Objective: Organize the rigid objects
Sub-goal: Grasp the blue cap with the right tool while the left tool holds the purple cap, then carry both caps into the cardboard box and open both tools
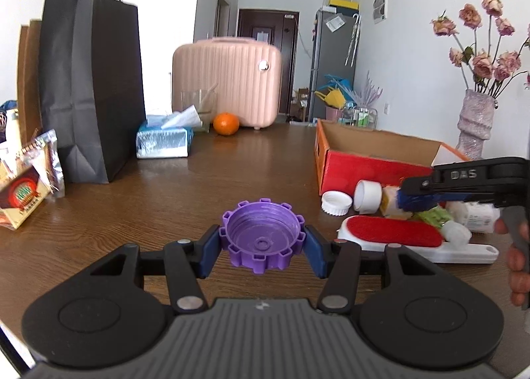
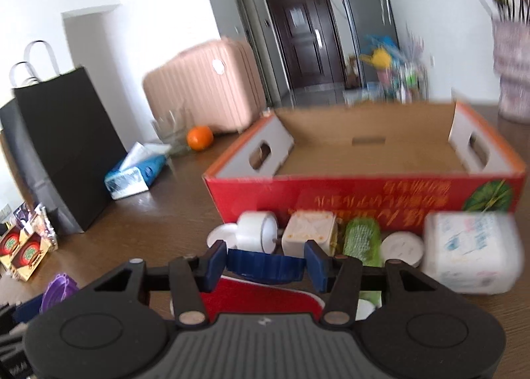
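Observation:
My left gripper [image 1: 262,246] is shut on a purple toothed cap [image 1: 262,235], open side up, just above the brown table [image 1: 198,187]. My right gripper [image 2: 265,263] is shut on a dark blue toothed cap [image 2: 265,267] and holds it above a red and white lint brush [image 2: 258,299]. In the left wrist view the right gripper [image 1: 414,195] is at the right with the blue cap [image 1: 414,202]. An open red cardboard box [image 2: 364,193] stands beyond, empty inside.
In front of the box lie white caps [image 1: 336,203], a white jar [image 2: 256,235], a beige container [image 2: 309,233], a green object [image 2: 361,241] and a white printed tub [image 2: 470,253]. Black paper bag [image 1: 89,87], tissue pack [image 1: 164,142], orange [image 1: 226,123], pink suitcase [image 1: 228,81], flower vase [image 1: 473,124].

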`<state>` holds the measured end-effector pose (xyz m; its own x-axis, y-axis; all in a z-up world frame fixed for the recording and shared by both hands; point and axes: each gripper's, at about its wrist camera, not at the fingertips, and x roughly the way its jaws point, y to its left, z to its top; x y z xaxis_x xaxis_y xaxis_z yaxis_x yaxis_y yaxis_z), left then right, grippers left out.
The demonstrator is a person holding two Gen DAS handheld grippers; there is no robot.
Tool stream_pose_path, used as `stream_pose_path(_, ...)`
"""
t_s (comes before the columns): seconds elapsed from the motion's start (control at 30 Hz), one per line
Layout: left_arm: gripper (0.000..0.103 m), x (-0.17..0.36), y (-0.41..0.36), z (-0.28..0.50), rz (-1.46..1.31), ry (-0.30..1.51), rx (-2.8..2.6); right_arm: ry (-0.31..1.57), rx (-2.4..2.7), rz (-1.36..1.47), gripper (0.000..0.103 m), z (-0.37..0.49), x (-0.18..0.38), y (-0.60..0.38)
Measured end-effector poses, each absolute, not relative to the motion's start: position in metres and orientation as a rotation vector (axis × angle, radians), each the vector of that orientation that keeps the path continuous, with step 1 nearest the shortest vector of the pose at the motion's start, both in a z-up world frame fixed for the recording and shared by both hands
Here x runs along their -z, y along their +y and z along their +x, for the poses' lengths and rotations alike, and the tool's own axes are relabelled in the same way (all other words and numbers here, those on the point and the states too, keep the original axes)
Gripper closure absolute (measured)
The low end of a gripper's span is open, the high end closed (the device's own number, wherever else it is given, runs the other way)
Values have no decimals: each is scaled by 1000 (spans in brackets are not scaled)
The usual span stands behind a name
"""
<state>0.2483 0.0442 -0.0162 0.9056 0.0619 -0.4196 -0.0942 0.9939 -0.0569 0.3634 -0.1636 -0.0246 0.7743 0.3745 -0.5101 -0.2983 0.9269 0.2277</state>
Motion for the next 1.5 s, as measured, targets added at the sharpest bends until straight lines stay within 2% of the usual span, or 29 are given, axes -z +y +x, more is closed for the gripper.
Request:
stream_pose_path(0.23,49,0,16,208,-41,402,-27,435,-345,65,52,279,-6,-196)
stream_pose_path(0.5,49,-11,-36,169,1,387,111,333,-250,26,52,177,-7,-234)
stream_pose_path(0.83,49,-19,-70,175,47,365,137,297,-207,60,52,153,-7,-270)
stream_pose_path(1.13,49,-34,-74,277,111,306,160,289,-213,54,52,223,-22,-283)
stream_pose_path(1.33,49,-48,-75,406,136,385,211,356,-244,82,52,354,-34,-283)
stream_pose_path(1.5,49,-49,-81,529,166,512,163,508,-167,48,52,489,-36,-274)
